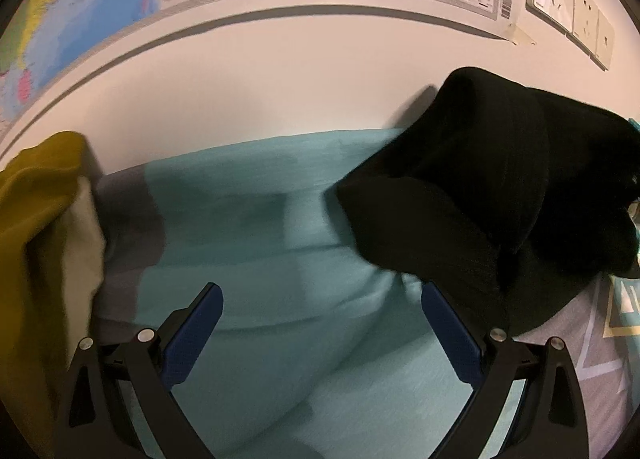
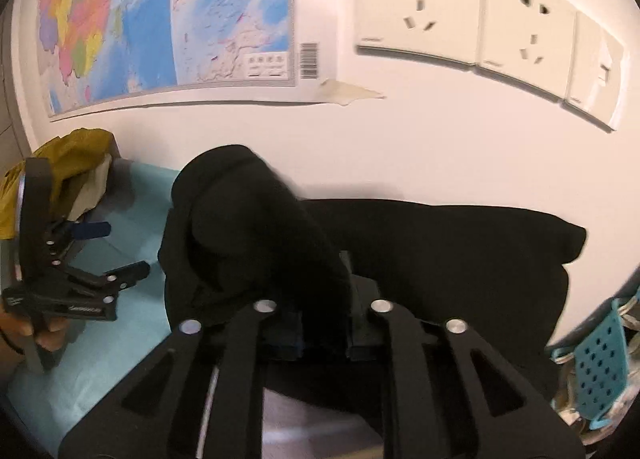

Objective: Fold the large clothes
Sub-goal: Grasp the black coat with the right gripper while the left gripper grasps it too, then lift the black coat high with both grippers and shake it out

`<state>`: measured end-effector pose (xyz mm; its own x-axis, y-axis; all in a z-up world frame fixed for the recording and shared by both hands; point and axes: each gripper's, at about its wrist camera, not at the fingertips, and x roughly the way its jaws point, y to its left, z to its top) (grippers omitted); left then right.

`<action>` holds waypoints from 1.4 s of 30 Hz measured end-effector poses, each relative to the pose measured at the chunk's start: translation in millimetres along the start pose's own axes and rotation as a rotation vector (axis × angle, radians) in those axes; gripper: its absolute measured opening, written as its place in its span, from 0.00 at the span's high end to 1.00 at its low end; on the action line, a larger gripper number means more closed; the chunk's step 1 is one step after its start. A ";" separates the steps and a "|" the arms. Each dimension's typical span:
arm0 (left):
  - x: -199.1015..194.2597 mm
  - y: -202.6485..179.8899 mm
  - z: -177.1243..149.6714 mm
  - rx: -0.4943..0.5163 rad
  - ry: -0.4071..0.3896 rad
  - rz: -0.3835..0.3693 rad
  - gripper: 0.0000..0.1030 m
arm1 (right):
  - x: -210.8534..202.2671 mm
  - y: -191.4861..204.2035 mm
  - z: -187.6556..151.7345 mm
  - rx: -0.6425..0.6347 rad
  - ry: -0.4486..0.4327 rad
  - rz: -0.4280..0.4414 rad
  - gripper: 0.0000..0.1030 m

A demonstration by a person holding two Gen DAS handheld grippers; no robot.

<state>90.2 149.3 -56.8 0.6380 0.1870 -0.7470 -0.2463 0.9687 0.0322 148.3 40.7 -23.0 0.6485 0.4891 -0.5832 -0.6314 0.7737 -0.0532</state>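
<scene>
Gripping a bunched fold of the black garment [image 2: 256, 227] at centre frame, the right gripper [image 2: 324, 335] fingers pinch it; the left gripper [image 1: 320, 323] fingers spread wide, empty, above teal cloth [image 1: 248, 219].

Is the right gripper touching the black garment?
Touching. The right wrist view shows the right gripper closed on a raised fold of the black garment.

Nothing here reads clearly: the wall map [image 2: 168, 19] has a barcode [image 2: 309, 60] and blurred legend print.
</scene>
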 end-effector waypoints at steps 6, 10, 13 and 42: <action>11.1 -5.1 4.1 0.025 0.016 -0.016 0.07 | 20.8 36.8 -1.4 -0.164 0.006 -0.001 0.32; 11.9 1.9 3.4 0.011 0.026 -0.041 0.07 | 46.0 42.7 12.4 -0.202 0.047 0.033 0.67; 10.1 6.7 2.7 0.014 0.027 -0.052 0.07 | 30.9 31.7 28.8 -0.148 0.024 0.098 0.95; -56.6 -95.2 102.0 0.260 -0.218 -0.377 0.98 | -233.5 -96.0 71.6 0.061 -0.361 -0.196 0.96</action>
<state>151.9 63.2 50.1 0.7918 -0.1811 -0.5834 0.2030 0.9788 -0.0283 87.9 -118.9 176.4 0.8684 0.4313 -0.2444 -0.4615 0.8835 -0.0805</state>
